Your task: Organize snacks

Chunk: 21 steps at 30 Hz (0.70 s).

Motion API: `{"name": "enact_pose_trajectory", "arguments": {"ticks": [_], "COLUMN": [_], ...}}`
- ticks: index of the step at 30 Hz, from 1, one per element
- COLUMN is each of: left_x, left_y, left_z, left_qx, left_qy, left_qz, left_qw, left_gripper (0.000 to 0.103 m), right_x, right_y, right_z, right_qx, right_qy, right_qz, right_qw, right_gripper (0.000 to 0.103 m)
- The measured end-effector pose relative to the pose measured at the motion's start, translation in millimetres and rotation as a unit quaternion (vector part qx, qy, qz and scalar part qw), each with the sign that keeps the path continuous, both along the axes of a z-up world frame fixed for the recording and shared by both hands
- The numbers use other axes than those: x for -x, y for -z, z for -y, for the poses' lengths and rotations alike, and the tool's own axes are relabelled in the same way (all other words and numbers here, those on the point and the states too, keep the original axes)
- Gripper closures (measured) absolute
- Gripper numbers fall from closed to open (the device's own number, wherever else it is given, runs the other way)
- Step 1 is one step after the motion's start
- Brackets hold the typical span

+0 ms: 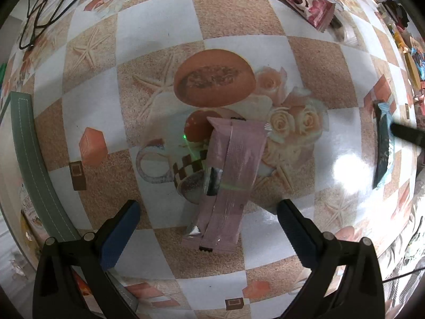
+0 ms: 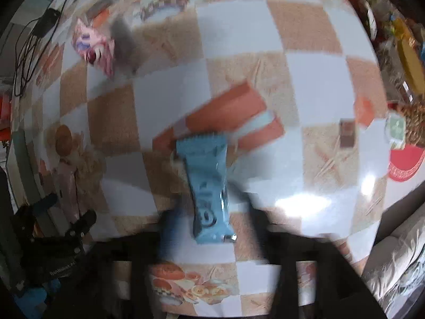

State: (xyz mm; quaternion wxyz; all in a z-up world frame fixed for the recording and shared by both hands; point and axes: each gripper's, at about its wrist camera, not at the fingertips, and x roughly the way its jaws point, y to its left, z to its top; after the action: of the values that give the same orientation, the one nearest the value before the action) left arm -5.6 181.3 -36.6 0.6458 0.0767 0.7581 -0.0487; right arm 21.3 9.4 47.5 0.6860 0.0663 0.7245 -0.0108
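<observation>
Two pink snack packets (image 1: 228, 175) lie stacked lengthwise on the checkered tablecloth (image 1: 159, 26). My left gripper (image 1: 209, 226) hangs straight above them, open, one blue-padded finger (image 1: 122, 231) on each side and clear of the wrappers. A light blue snack bar (image 2: 209, 186) lies flat on the cloth between the blurred fingers of my right gripper (image 2: 215, 228), which stands open, with gaps showing on both sides of the bar. In the left wrist view the same blue bar (image 1: 383, 146) shows at the far right. The left gripper (image 2: 53, 212) appears at the right wrist view's lower left.
A pink floral packet (image 1: 308, 2) lies at the back of the table. A grey-green stitched box rim (image 1: 29, 159) runs along the left side. Black cables (image 1: 39, 5) sit at the far left corner. More snacks (image 1: 409, 53) crowd the right edge, and a sofa (image 2: 393, 265) stands beyond.
</observation>
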Motion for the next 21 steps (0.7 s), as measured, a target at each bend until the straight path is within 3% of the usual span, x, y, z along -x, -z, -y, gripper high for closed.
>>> {"name": "enact_pose_trajectory", "arguments": {"ticks": [5,12,16,18,20,21], "left_x": [0,-2,-2,-2,-3,-3], "left_y": [-1,-4,-3,-2,-3,-3], "left_z": [-1,-4,-5,-6,-7,-9], "left_qx": [0.000,-0.002,-0.002,-0.002,-0.002,-0.002], "left_qy": [0.001,-0.003,-0.006,-0.007,-0.005,-0.005], "left_qz": [0.000,-0.003,-0.003,-0.002,-0.003,-0.003], "left_qw": [1.0000,1.0000,1.0000,1.0000,1.0000,1.0000], "left_gripper": [0.000,0.000,0.000,0.000,0.000,0.000], "right_x": [-44,-104,-132,-152,-160,-161], "right_y": [-18,4,11,7,2,2], "right_z": [-22,-61,-76,-84,-85,-84], "right_qx": [0.025,0.034,0.041,0.038,0.036,0.028], "right_qy": [-0.057,-0.144,-0.149,-0.143,-0.142,-0.141], "right_qz": [0.035,0.027,0.027,0.030,0.037,0.035], "right_qw": [0.997,0.989,0.988,0.989,0.989,0.989], "right_gripper": [0.019,0.027,0.030,0.037,0.071,0.078]}}
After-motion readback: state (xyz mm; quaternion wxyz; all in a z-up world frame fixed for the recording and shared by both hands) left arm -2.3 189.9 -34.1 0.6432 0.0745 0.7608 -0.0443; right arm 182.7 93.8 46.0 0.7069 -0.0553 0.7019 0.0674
